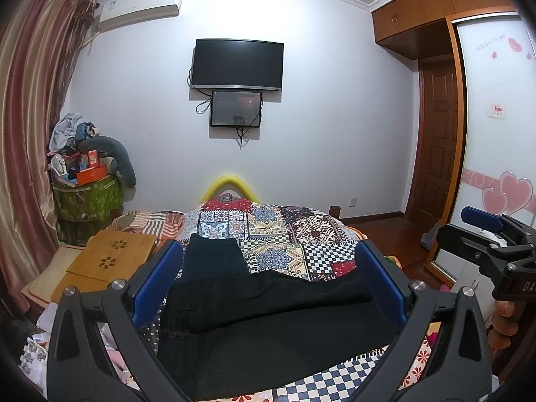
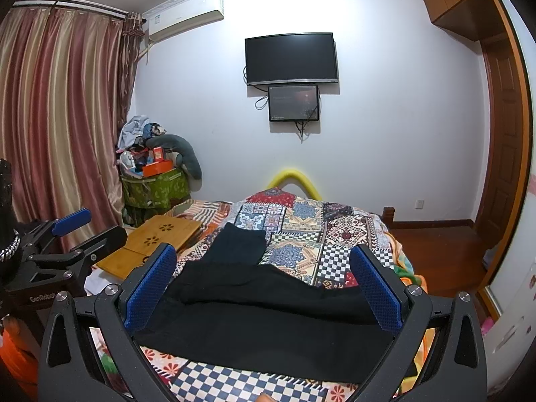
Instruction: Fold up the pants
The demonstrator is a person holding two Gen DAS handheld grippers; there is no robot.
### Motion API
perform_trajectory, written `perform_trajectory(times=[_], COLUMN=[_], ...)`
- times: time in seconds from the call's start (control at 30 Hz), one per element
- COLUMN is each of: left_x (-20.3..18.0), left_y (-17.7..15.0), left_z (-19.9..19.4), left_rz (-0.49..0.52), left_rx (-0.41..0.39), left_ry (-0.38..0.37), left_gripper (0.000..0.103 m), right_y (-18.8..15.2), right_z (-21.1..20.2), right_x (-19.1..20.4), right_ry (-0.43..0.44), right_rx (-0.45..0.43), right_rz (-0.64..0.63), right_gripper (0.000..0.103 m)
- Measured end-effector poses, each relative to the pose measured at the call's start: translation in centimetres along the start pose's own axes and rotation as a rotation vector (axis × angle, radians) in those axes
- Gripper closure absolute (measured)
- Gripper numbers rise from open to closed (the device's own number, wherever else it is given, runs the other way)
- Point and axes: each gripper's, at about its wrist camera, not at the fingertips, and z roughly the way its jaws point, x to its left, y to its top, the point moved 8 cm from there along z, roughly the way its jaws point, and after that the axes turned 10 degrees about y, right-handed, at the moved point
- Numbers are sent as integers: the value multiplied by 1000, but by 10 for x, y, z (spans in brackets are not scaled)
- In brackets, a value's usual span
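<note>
The black pants [image 1: 268, 318] are lying on the patchwork bed [image 1: 301, 234], partly folded, one leg still sticking out. Both the left gripper [image 1: 268, 288] and right gripper [image 2: 264, 288] are hanging above with fingers wide, holding nothing. Only the left view is showing a heart-covered wardrobe door [image 1: 495, 167].

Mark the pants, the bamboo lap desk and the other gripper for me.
black pants [image 1: 268, 328]: left wrist view, middle of the folded cloth.
bamboo lap desk [image 1: 114, 254]: left wrist view, top panel by the flower cutouts.
right gripper [image 1: 482, 231]: left wrist view, between its fingertips.
</note>
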Motion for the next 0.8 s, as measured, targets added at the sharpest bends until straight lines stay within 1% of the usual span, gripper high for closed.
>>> perform_trajectory(times=[0.47,0.8], left_x=[0,1], left_y=[2,3], left_z=[0,6], left_rz=[-5,-22], left_rx=[-5,13], left_ry=[4,2], left_gripper=[0,0], right_y=[-2,-3], right_z=[0,5], right_x=[0,-2], right_ry=[1,-3], right_rx=[0,16], right_rz=[-1,8], right_gripper=[0,0])
